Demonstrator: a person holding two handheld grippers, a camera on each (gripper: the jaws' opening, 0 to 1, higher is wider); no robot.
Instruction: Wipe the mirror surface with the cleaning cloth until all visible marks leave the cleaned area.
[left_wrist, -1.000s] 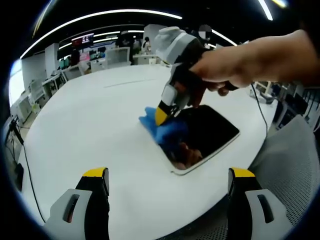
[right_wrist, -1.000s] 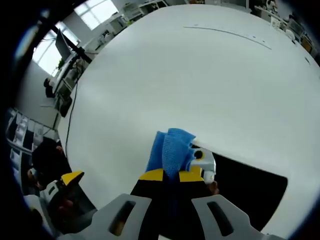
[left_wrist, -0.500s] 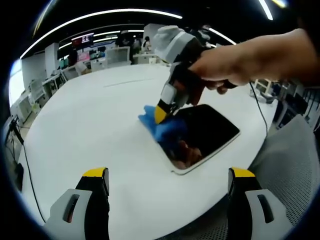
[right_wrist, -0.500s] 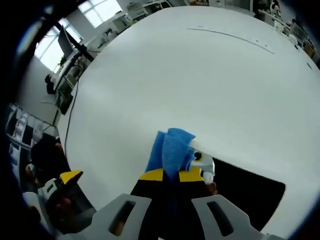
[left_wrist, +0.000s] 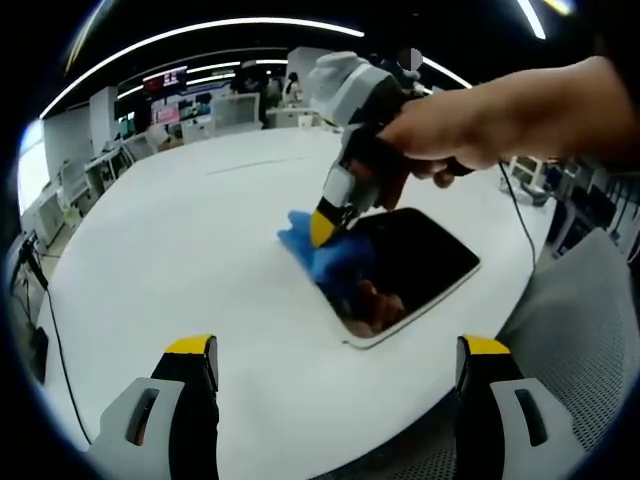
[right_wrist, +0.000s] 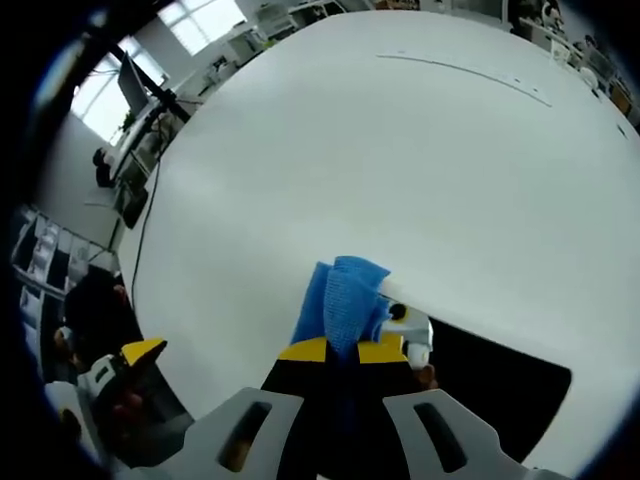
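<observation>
Spreading wide under both my cameras is the white table (left_wrist: 170, 260), bare across its far half, so open room lies beyond the mirror on that side. My left gripper view takes in the whole rectangular mirror (left_wrist: 415, 265) lying flat near the table's close edge, dark glass in a thin white frame, with a grey mesh chair (left_wrist: 585, 330) just past that edge. My right gripper view catches one dark corner of the mirror (right_wrist: 500, 385) low on the right. From the left I see my right gripper (left_wrist: 322, 228) coming down from above, a hand (left_wrist: 470, 125) wrapped round its body, its yellow-tipped jaws pinched together on the blue cleaning cloth (left_wrist: 325, 255), which is pressed onto the mirror's far left corner and spills over onto the table. My right gripper view has the cloth (right_wrist: 345, 300) bunched up just beyond those clamped tips. My left gripper (left_wrist: 335, 360) hangs near the table's edge with its jaws spread far apart, holding nothing; its yellow tip (right_wrist: 140, 355) peeks in low at the left of my right gripper view
</observation>
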